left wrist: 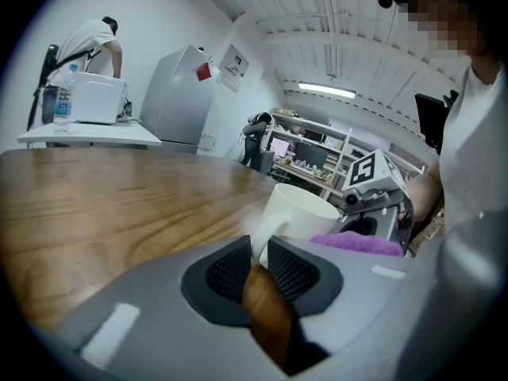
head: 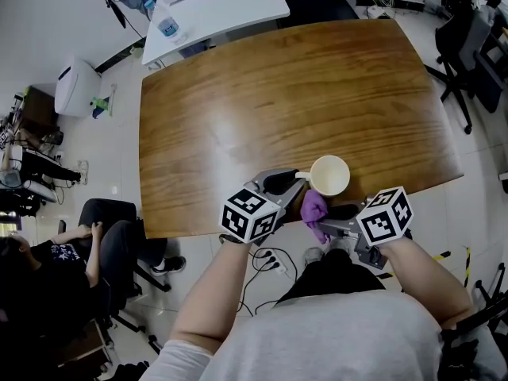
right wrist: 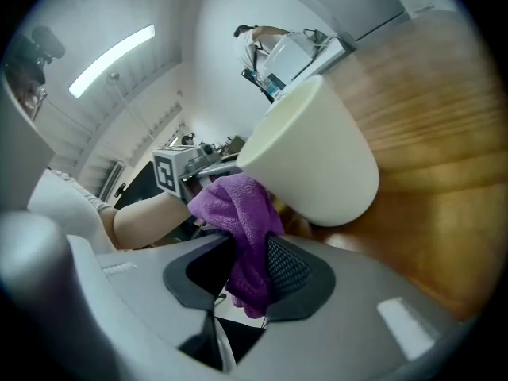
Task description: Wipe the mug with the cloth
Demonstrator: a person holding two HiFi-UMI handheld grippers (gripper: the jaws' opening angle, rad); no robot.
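Observation:
A cream mug (head: 330, 175) hangs just above the near edge of the wooden table (head: 238, 109). My left gripper (head: 295, 181) is shut on its handle (left wrist: 266, 232), and the mug body (left wrist: 300, 213) shows just past the pads. My right gripper (head: 333, 215) is shut on a purple cloth (head: 313, 211), bunched between its pads (right wrist: 290, 267). The cloth (right wrist: 238, 213) presses against the mug's outer wall (right wrist: 317, 161) near the rim. In the left gripper view the cloth (left wrist: 357, 244) lies right of the mug.
A white table (head: 214, 2) with a water bottle (head: 164, 24) stands beyond the far left corner. Office chairs (head: 468, 46) are at the right, and a seated person (head: 55, 252) is at the lower left. A power strip (head: 270, 259) lies on the floor below.

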